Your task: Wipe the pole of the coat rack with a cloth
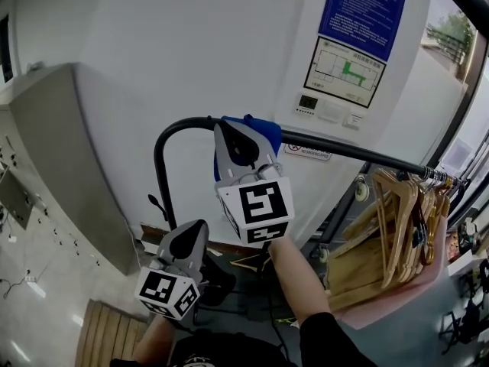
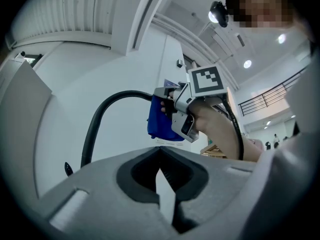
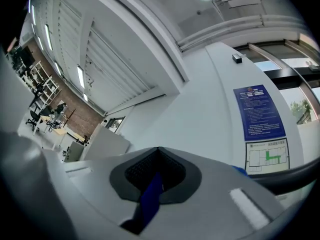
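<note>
The coat rack's black pole point(image 1: 336, 147) runs from a curved bend at the left to the right across the head view. A blue cloth point(image 1: 258, 127) is draped over the pole just past the bend. My right gripper point(image 1: 229, 132) is shut on this cloth and holds it against the pole. In the right gripper view a blue fold of cloth point(image 3: 150, 199) sits between the jaws, with the pole point(image 3: 295, 176) at the lower right. My left gripper point(image 1: 195, 232) hangs lower and to the left, shut and holding nothing. The left gripper view looks up at the cloth point(image 2: 160, 121) and the pole's bend point(image 2: 107, 109).
Several wooden hangers point(image 1: 397, 235) hang bunched on the pole at the right. Behind the rack curves a white wall with a blue notice point(image 1: 363, 6) and a floor plan point(image 1: 344, 71). A grey partition point(image 1: 69, 151) stands at the left, above wooden slats point(image 1: 107, 331) on the floor.
</note>
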The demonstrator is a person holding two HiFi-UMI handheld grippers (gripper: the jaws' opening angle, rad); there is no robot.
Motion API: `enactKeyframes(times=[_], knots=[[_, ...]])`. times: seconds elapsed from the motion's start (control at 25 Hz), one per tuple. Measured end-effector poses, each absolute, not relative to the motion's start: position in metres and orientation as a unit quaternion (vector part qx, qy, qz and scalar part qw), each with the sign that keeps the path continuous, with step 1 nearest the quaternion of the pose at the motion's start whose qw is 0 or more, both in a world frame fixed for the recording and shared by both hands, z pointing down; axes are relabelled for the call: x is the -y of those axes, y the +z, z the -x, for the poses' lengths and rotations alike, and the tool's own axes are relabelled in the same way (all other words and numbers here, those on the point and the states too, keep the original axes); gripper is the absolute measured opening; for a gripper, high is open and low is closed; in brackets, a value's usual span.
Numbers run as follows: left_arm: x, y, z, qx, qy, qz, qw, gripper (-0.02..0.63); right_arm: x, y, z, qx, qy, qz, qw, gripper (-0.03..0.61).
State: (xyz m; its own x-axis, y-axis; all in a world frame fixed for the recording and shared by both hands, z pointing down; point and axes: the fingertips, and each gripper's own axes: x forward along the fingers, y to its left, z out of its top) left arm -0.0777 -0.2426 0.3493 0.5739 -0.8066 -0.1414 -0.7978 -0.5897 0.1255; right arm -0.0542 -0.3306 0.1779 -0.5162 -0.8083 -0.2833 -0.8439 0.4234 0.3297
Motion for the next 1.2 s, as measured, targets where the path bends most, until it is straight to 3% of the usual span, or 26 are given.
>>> enactKeyframes(times=[0.32,0.92,1.2], knots=[[0.248,0.346,0.03,0.405,-0.09,-0.91,0.022,0.005,0.32,0.17,-0.039,-0.807,0.212,0.549,0.053,0.002],[0.239,0.339,-0.046,0.337,-0.091,-0.937,0.017,0.005,0.269,0.163,-0.325,-0.677,0.128,0.715,0.119,0.002],[0.237,0.339,-0.046,0.341,-0.091,-0.936,0.019,0.005,0.271,0.161,-0.317,-0.68,0.13,0.711,0.125,0.002]])
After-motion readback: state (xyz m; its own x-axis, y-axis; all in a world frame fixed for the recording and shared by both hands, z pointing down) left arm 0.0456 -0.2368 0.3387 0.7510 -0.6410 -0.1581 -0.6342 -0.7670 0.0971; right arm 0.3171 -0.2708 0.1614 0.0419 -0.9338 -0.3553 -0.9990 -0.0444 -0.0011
